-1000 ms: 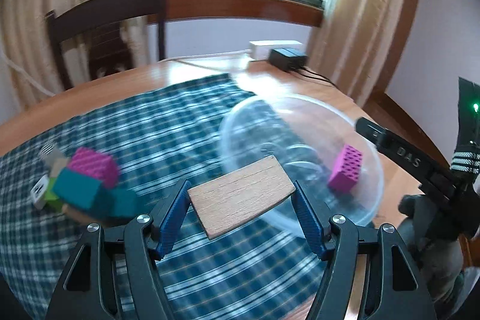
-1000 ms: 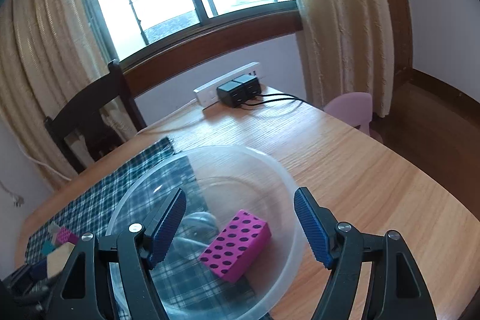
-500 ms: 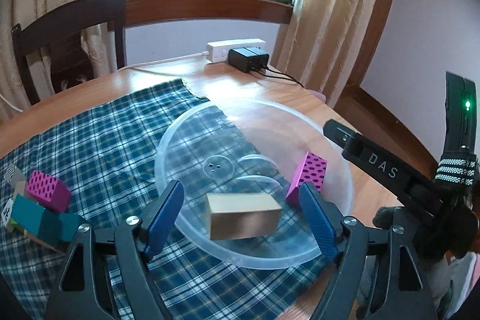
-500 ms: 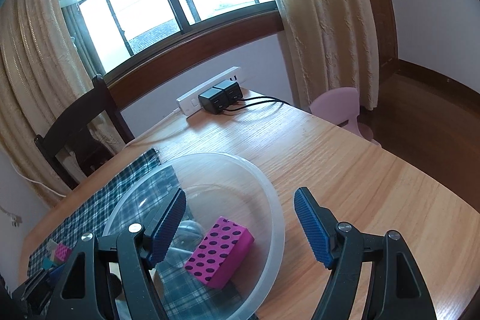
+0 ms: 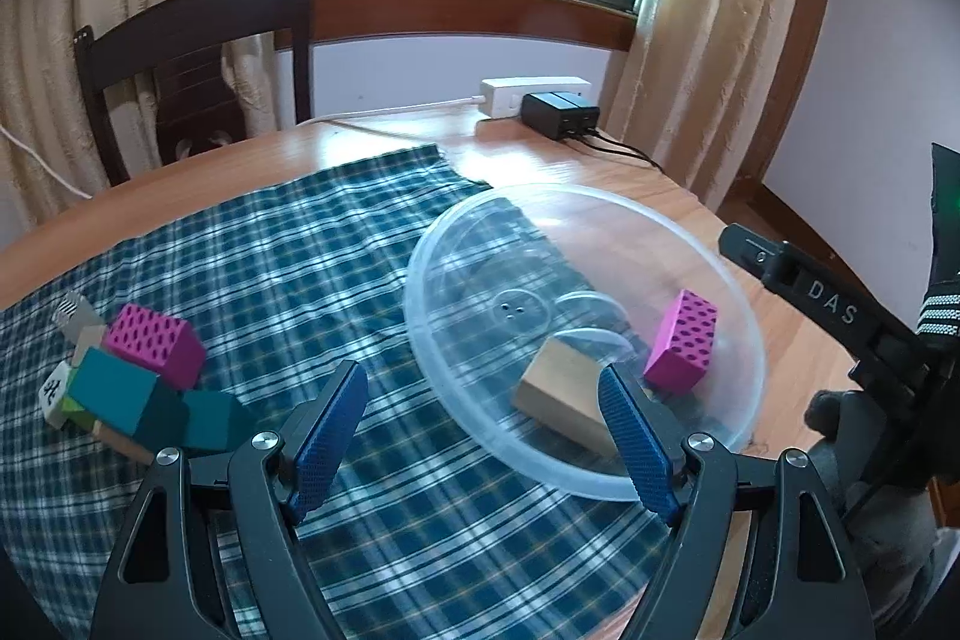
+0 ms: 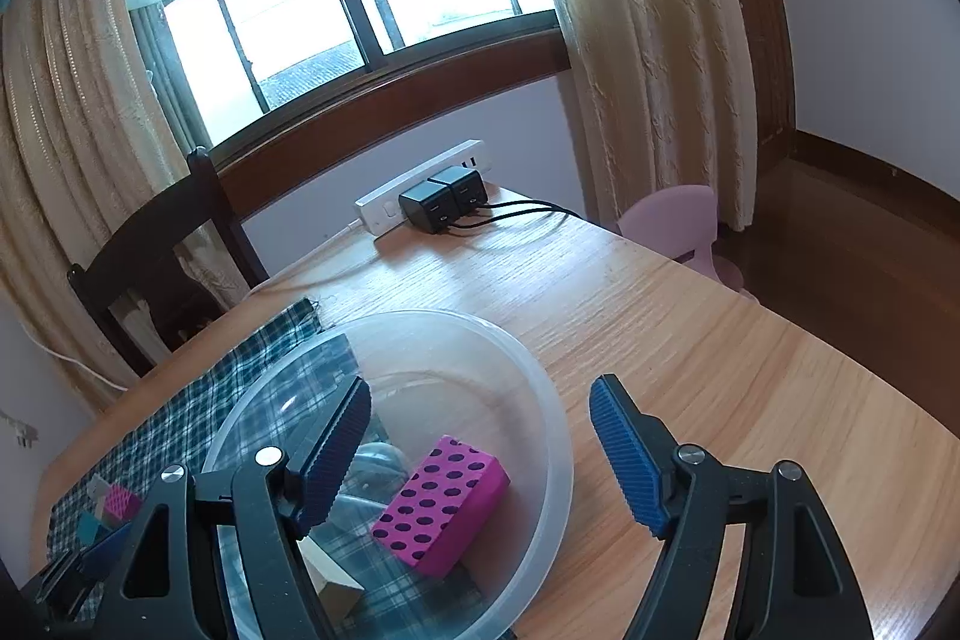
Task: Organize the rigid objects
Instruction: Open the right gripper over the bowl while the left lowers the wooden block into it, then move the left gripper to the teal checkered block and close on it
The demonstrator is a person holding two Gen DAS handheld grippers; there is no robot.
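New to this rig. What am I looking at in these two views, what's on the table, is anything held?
No robot arm: a person carries a two-finger gripper in each hand, each with a fisheye camera looking along its blue fingers. One view is from the left gripper, the other from the right gripper. A clear bowl sits on a plaid cloth over a wooden table. It holds a plain wooden block and a pink dotted block. More blocks lie piled on the cloth. Neither gripper holds anything; the right gripper's jaws are opening.
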